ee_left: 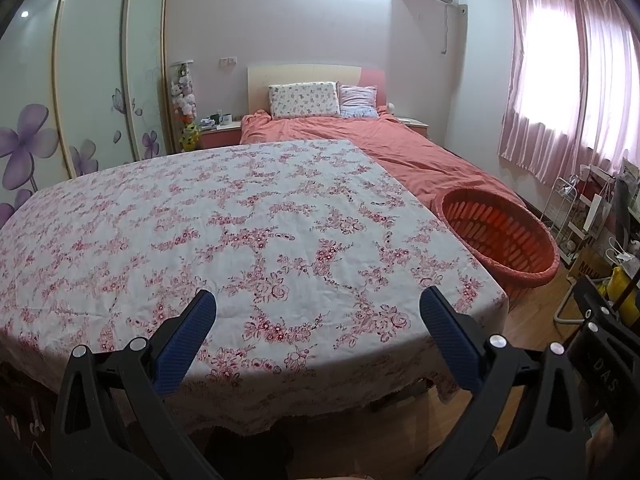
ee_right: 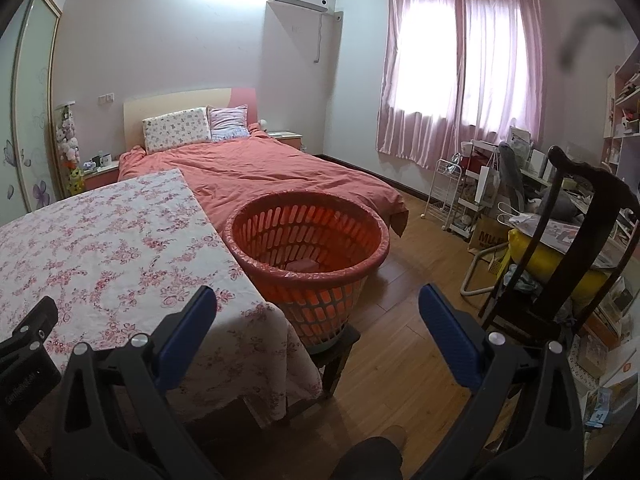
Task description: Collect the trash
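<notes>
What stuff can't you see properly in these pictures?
- Right wrist view: the orange basket has something pale at the bottom; the wall hides most of it.
- Left wrist view: the basket's bottom is hidden by its near rim.
- Both views: under the flowery table, the cloth covers it.
- The bedside cups are too small to make out.

Matt cotton-like tablecloth with a printed pink floral pattern, lightly creased; slotted orange plastic basket lined with thin glossy film at its rim. Grippers: matt black plastic arms, textured blue rubbery pads, bright metal screw heads; floor of smooth, semi-gloss wood planks.
</notes>
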`<action>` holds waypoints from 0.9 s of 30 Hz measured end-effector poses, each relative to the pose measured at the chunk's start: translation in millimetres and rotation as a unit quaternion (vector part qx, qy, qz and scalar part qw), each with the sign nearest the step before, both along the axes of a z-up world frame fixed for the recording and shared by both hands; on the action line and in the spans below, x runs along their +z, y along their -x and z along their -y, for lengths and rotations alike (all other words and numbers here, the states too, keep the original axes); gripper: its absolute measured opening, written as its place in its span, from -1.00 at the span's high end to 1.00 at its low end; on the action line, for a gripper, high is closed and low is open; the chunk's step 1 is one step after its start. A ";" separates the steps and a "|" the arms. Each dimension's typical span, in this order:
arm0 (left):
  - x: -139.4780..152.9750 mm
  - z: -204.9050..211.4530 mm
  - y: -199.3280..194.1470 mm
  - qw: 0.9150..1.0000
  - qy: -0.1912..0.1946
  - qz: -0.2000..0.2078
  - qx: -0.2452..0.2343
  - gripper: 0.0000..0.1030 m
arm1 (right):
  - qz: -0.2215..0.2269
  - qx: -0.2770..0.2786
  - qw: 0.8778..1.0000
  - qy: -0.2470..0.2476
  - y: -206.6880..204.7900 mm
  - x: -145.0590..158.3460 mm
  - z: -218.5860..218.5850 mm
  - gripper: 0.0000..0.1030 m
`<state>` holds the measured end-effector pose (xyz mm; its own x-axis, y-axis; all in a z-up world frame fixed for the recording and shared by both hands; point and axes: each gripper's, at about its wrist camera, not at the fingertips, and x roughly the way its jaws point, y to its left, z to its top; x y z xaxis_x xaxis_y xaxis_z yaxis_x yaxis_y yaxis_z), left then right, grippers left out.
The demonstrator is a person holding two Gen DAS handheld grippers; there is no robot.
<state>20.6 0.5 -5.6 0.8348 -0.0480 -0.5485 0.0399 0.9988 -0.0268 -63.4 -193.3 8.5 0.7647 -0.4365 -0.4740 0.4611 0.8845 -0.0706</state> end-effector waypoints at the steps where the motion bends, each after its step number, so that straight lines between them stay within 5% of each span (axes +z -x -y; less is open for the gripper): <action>1: -0.2 -0.4 0.3 1.000 0.000 0.000 0.000 -0.95 | 0.000 0.000 1.000 0.000 0.0 0.1 0.0 -0.91; 27: -1.8 -1.6 1.3 1.000 0.000 -0.003 0.000 -0.95 | -0.011 0.008 1.000 -0.012 -4.4 -7.0 -0.1 -0.91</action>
